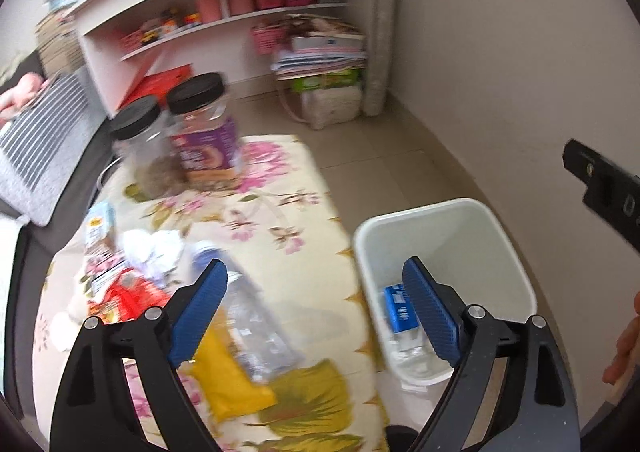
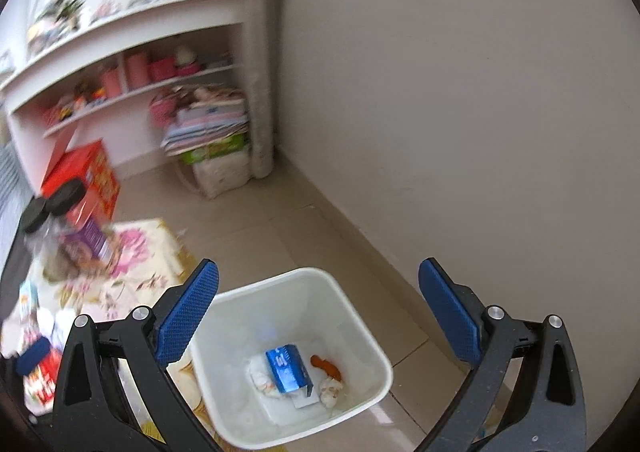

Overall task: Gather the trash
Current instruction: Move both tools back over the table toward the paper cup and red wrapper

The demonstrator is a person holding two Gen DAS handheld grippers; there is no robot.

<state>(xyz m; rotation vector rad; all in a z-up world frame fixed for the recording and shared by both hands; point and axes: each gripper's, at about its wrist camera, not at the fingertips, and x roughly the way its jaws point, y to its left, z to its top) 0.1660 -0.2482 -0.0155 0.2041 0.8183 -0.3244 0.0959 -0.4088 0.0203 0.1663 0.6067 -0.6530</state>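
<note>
A white trash bin (image 1: 500, 252) stands on the floor beside a low table with a floral cloth (image 1: 280, 220). It also shows in the right wrist view (image 2: 360, 316), holding a blue carton (image 2: 290, 370), crumpled paper and an orange scrap. My left gripper (image 1: 316, 308) is open and empty above the table edge, over a clear plastic bottle (image 1: 256, 328). Beside the bottle lie a yellow packet (image 1: 228, 380), crumpled paper (image 1: 156, 252) and a red wrapper (image 1: 124, 296). My right gripper (image 2: 320, 312) is open and empty above the bin.
Two black-lidded jars (image 1: 200, 132) and a small carton (image 1: 98, 228) stand on the table. A white shelf unit (image 1: 224, 12) with pink containers, a stack of books (image 1: 320, 56) and a red box (image 2: 86, 180) stand at the back. A wall (image 1: 500, 72) is on the right.
</note>
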